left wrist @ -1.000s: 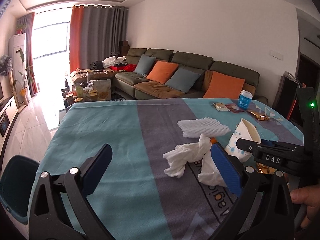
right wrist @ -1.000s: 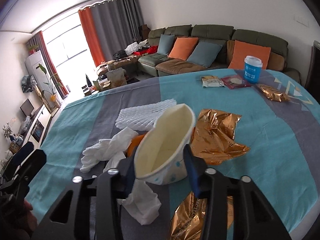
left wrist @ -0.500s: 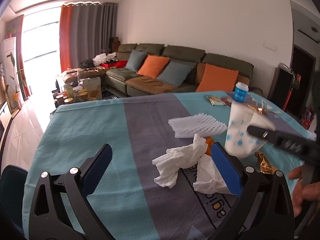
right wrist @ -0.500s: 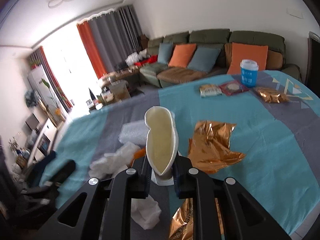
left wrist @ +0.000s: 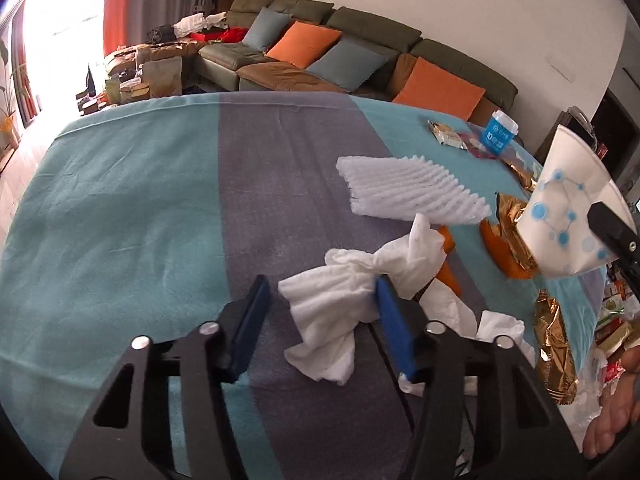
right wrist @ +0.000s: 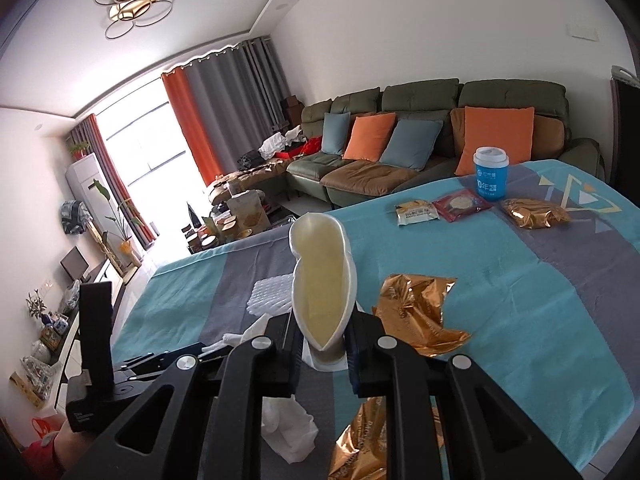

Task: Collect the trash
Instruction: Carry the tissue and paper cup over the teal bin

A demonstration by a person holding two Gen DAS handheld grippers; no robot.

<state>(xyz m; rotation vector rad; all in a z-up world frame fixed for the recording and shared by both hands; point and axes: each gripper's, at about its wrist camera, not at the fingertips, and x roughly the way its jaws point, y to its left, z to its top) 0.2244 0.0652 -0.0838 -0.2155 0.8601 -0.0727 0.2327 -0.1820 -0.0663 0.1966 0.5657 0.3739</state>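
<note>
The base of the paper cup (right wrist: pixel 322 280) is hidden between the fingers of the right hand-held gripper (right wrist: pixel 320 354). An orange scrap (left wrist: pixel 447 256) lies largely covered by the crumpled tissue (left wrist: pixel 352 292) and the foam net (left wrist: pixel 408 192). The gold wrapper (right wrist: pixel 356 446) is cut off at the lower frame edge in the right wrist view. Print on the blue cup (right wrist: pixel 491 174) and the snack packets (right wrist: pixel 416 212) is too small to read. Items beyond the counter's right edge (left wrist: pixel 612 320) are blurred and unidentifiable.
</note>
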